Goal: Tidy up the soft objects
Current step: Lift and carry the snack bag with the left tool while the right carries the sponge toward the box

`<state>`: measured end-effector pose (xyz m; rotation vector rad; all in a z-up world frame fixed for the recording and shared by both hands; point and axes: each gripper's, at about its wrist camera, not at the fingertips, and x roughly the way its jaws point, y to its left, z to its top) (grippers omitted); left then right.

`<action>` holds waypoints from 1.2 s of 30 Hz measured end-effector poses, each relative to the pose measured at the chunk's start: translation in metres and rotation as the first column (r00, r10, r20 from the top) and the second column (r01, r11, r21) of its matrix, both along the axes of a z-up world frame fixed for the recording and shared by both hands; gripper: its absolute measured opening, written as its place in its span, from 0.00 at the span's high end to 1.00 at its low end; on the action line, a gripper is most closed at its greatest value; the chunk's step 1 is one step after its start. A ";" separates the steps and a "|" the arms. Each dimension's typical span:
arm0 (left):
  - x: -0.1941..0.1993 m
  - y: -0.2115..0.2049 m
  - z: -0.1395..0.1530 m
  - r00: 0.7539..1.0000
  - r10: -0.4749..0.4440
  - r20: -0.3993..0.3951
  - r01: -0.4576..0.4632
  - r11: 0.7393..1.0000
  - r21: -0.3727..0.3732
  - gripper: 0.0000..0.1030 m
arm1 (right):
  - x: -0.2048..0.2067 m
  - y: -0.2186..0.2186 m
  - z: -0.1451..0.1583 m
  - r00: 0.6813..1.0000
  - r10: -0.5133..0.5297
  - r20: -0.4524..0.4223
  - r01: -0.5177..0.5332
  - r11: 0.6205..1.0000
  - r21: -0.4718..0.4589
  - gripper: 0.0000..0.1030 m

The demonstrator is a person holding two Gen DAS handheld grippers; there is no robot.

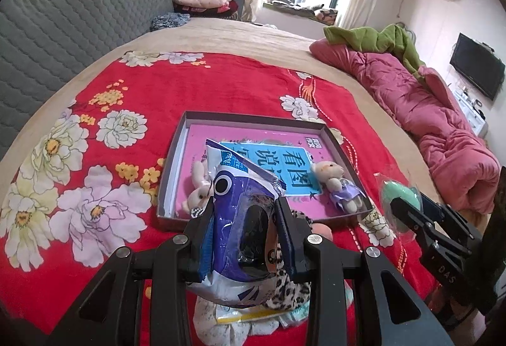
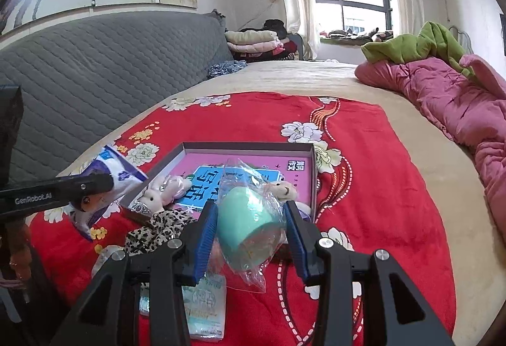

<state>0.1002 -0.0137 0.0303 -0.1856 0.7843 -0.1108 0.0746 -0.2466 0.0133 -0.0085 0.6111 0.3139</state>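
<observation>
Left gripper (image 1: 245,221) clamped on a purple-and-white plastic pack (image 1: 235,219), held up just short of the near edge of the shallow grey box (image 1: 253,119). Right gripper (image 2: 253,229) closed on a mint-green sponge in clear wrap (image 2: 249,219), above the box's near right corner. Inside the box: a plush rabbit (image 1: 197,191) at the near left, a plush bear (image 1: 335,181) at the near right, both on a pink book (image 1: 253,140). Before the box, on the red floral blanket (image 1: 221,86): leopard-print cloth (image 2: 158,229).
</observation>
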 end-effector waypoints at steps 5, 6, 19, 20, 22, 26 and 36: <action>0.013 -0.002 -0.004 1.000 0.002 0.003 -0.002 1.000 -0.008 0.65 | 0.009 0.002 -0.001 1.000 0.003 0.014 -0.003 1.000 -0.011 0.58; 0.016 -0.003 -0.005 1.000 0.002 0.002 -0.002 1.000 -0.011 0.65 | 0.011 0.002 -0.002 1.000 0.002 0.012 -0.002 1.000 -0.009 0.58; 0.041 -0.016 -0.018 1.000 -0.023 -0.009 0.023 1.000 -0.009 0.65 | 0.037 0.008 -0.007 1.000 0.018 0.020 -0.018 1.000 0.000 0.58; 0.043 -0.015 -0.019 1.000 -0.023 -0.013 0.023 1.000 -0.007 0.65 | 0.039 0.008 -0.007 1.000 0.016 0.022 -0.016 1.000 0.002 0.58; 0.044 -0.012 -0.020 1.000 -0.018 -0.015 0.018 1.000 -0.007 0.65 | 0.042 0.008 -0.006 1.000 0.017 0.024 -0.017 1.000 0.010 0.58; 0.047 -0.010 -0.022 1.000 -0.013 -0.018 0.013 1.000 -0.001 0.65 | 0.049 0.009 -0.005 0.999 0.013 0.030 -0.013 1.000 0.010 0.58; 0.059 -0.010 -0.023 1.000 -0.008 -0.011 0.008 1.000 -0.005 0.65 | 0.058 0.013 -0.002 0.998 0.021 0.054 -0.021 1.000 0.001 0.58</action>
